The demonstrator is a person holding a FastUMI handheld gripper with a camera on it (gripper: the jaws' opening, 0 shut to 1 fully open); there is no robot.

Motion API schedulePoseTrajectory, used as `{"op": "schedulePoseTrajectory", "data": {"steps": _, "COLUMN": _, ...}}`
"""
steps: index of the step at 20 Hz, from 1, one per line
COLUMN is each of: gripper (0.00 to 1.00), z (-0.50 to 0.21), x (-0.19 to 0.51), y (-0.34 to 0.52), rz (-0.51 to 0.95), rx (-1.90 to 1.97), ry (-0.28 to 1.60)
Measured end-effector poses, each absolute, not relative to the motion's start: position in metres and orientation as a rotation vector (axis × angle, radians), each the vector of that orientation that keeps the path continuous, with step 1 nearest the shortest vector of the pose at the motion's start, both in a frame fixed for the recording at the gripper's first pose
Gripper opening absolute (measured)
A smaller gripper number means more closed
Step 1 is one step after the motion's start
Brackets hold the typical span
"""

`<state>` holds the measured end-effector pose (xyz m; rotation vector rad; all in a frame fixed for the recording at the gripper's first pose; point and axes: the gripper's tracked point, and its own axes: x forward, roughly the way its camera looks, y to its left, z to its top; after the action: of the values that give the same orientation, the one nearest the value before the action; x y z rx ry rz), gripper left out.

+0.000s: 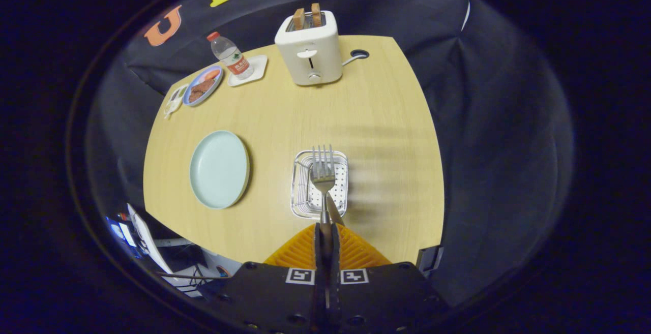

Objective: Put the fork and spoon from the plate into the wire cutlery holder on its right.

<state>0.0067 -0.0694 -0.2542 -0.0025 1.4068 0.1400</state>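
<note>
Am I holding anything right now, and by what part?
Yes: the gripper is shut on the fork, held by its handle, tines over the wire cutlery holder.

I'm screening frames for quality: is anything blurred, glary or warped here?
Gripper view: fisheye bends the table edges; the fork, gripped in the shut claw, and the holder are sharp; streaky smeared shadows lie right of the holder; no strong glare; the toaster is evenly lit.

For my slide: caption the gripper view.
Claw shut on fork, tines up, over the wire holder; plate bare.
</note>
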Motion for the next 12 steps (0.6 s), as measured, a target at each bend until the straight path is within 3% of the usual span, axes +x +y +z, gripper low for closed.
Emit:
{"op": "schedulePoseTrajectory", "data": {"steps": 9, "gripper": 0.07, "z": -0.266, "x": 0.001, "y": -0.067, "rz": 0.12, "rx": 0.061, "ry": 1.446}}
{"op": "schedulePoseTrajectory", "data": {"steps": 12, "gripper": 0.16, "z": -0.268, "x": 0.004, "y": -0.062, "rz": 0.113, "rx": 0.089, "ry": 1.421}}
